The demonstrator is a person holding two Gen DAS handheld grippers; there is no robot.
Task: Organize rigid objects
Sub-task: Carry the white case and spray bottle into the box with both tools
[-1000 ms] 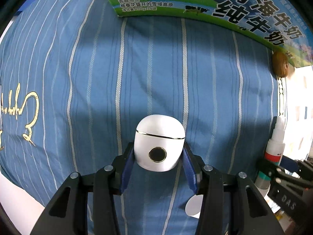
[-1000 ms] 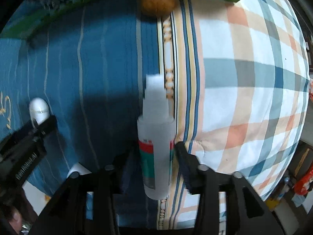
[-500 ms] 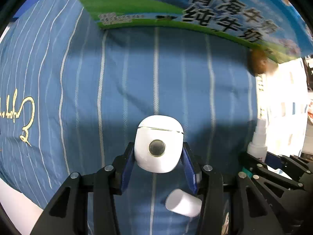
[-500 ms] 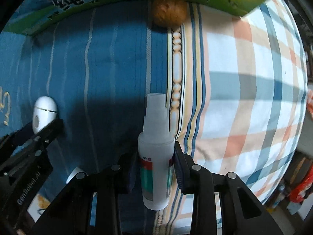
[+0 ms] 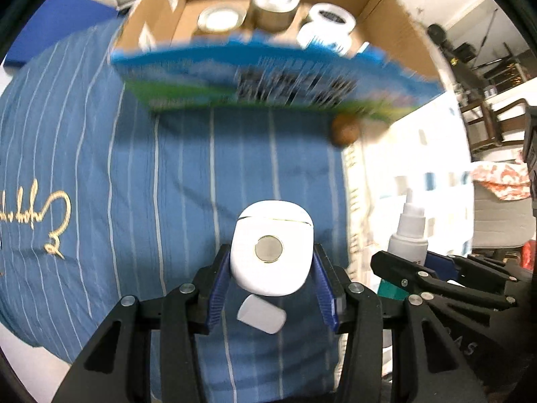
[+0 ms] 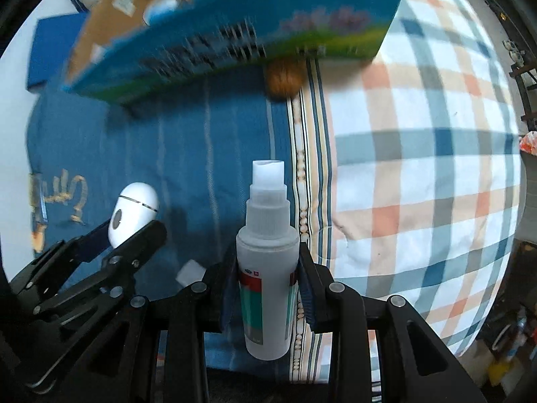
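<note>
My left gripper [image 5: 271, 294] pinches the white case [image 5: 272, 255]; my right gripper [image 6: 266, 285] is clamped on the spray bottle [image 6: 266, 268], both held above the bed. Blue striped cover [image 5: 100, 184] below, plaid quilt [image 6: 419, 174] toward the right edge. Open cardboard box [image 5: 396, 23] at the far edge, with jars in it. Walnut [image 5: 345, 130] sits against the box front. Small white cap [image 5: 261, 314] lies on the cover under the case.
</note>
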